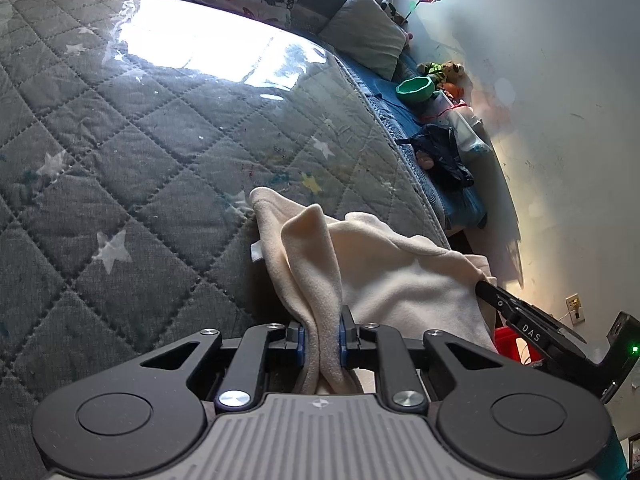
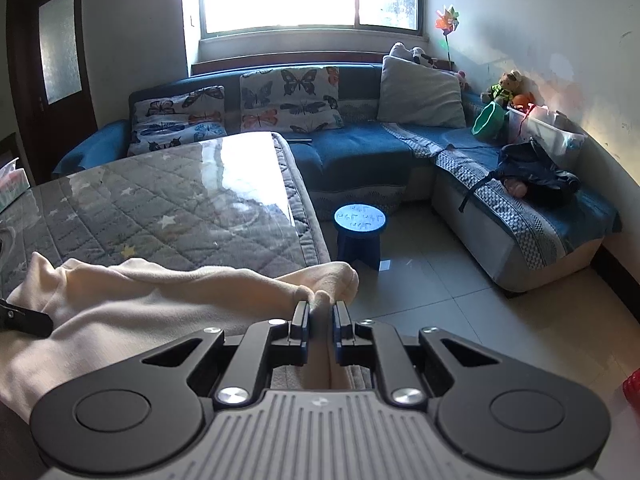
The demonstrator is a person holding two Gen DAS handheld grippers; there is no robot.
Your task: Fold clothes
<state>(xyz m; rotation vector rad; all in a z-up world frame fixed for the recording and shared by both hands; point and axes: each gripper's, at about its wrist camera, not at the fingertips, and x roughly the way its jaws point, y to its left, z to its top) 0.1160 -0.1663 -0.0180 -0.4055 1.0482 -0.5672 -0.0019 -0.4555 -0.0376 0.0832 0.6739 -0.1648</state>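
Note:
A cream fleece garment [image 1: 384, 276] hangs stretched between both grippers above the near edge of the quilted table [image 1: 140, 152]. My left gripper [image 1: 322, 340] is shut on a bunched fold of it, the cloth rising in a peak past the blue pads. The other gripper's black finger [image 1: 520, 320] reaches into the cloth's right edge in this view. In the right wrist view the garment [image 2: 140, 304] spreads to the left, and my right gripper [image 2: 320, 320] is shut on its bunched corner, just past the table's right edge.
A glass-topped table with a grey star quilt [image 2: 180, 208] fills the left. Behind and to the right runs a blue corner sofa [image 2: 400, 148] with butterfly cushions, a dark garment [image 2: 536, 180], a green bowl [image 2: 488, 120] and a plastic box. A small blue stool [image 2: 360, 228] stands on the tiled floor.

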